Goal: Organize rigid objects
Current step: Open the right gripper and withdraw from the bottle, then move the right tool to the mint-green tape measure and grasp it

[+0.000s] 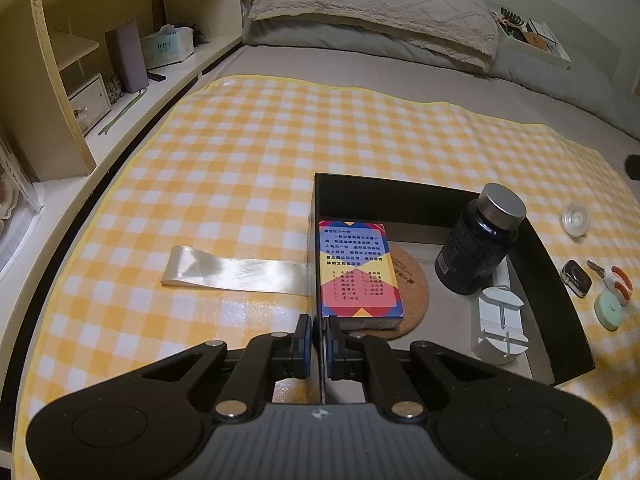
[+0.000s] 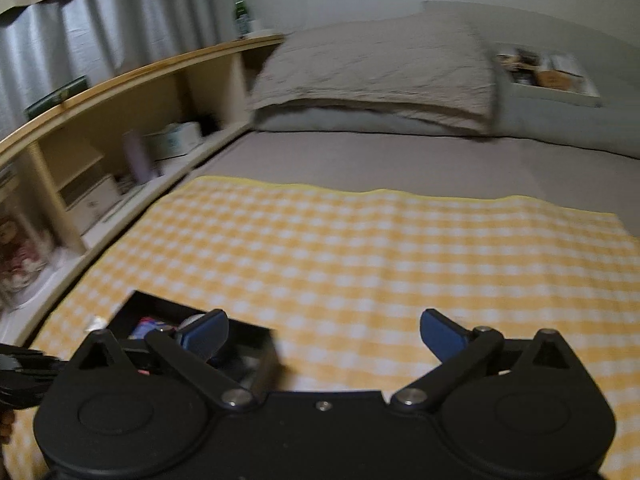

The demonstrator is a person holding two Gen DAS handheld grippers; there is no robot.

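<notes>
Pinching the near wall of the black box [image 1: 548, 264], the left gripper [image 1: 319, 336] is closed (right gripper [image 2: 324, 334] gapes wide, empty).

One black rectangular box [image 1: 552, 280] held four things: one colourful card pack [image 1: 358, 268], one round cork coaster [image 1: 414, 280], one dark silver-capped bottle [image 1: 476, 240], one pale plastic tool [image 1: 498, 326]. Four small items lay outside.

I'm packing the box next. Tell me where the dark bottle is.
In the left wrist view, the dark bottle stands upright inside the black box, on its right, just beyond the white tool and right of the cork coaster.
</notes>
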